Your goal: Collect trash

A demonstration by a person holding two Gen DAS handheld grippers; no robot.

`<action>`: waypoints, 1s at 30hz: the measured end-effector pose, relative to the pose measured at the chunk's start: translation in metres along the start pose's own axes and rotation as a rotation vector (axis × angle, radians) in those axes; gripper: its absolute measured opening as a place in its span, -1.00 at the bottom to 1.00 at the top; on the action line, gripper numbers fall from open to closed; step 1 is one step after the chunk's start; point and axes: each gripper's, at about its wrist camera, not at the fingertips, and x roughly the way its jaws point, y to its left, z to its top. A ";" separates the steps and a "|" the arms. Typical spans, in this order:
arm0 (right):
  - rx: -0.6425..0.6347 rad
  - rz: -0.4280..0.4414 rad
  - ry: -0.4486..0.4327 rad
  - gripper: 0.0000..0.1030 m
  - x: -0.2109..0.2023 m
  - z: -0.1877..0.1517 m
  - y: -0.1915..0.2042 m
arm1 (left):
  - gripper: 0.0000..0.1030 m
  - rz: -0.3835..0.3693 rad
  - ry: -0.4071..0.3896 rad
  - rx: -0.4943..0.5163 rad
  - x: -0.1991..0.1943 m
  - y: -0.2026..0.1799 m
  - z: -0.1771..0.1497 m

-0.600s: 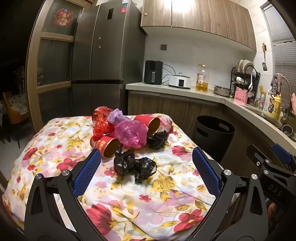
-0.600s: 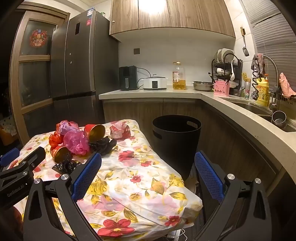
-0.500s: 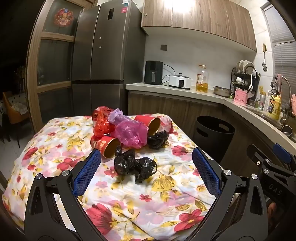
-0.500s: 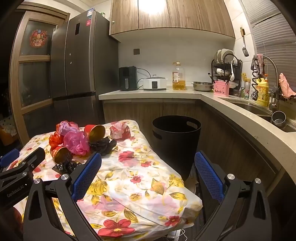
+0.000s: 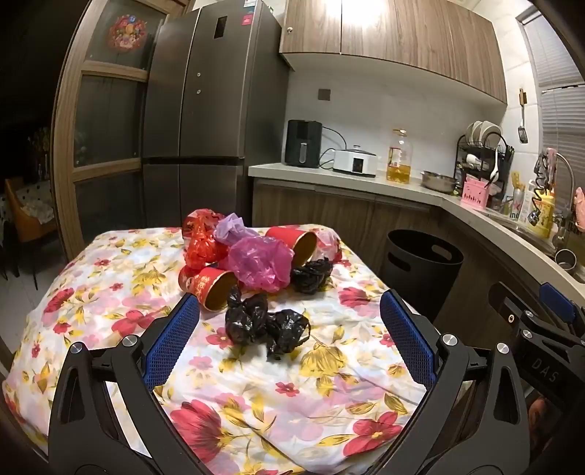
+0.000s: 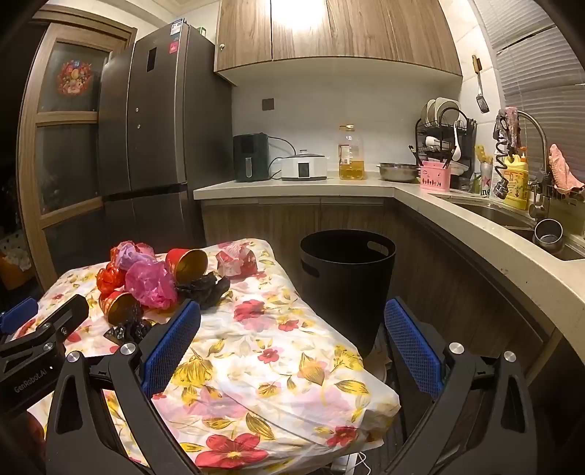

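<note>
txt: "DAS" on right gripper (image 5: 544, 372) | "GenRobot.AI" on left gripper (image 6: 31, 380)

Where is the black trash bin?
The bin stands on the floor, right of the flowery table in both views, in front of the wooden cabinets under the counter.

A home kitchen: ahead and left of the claw stands a tall grey fridge (image 6: 153, 120), ahead a counter (image 6: 292, 188) under wooden wall cabinets (image 6: 329, 33), to the right a dish rack (image 6: 444, 128) and sink tap (image 6: 530, 124)
</note>
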 end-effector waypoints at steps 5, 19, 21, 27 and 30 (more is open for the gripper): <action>0.001 0.001 -0.003 0.89 -0.003 -0.001 -0.002 | 0.89 -0.001 0.000 -0.001 0.000 0.000 0.000; 0.008 -0.006 -0.011 0.89 -0.005 0.003 -0.001 | 0.89 -0.002 -0.001 -0.002 -0.005 0.001 0.002; 0.009 -0.006 -0.012 0.89 -0.005 0.004 -0.001 | 0.89 -0.003 -0.002 -0.004 -0.005 0.002 0.001; 0.010 -0.006 -0.016 0.89 -0.006 0.004 -0.001 | 0.89 -0.004 -0.002 -0.006 -0.005 0.002 0.001; 0.010 -0.006 -0.016 0.89 -0.006 0.004 -0.001 | 0.89 -0.004 -0.001 -0.004 -0.008 0.001 0.003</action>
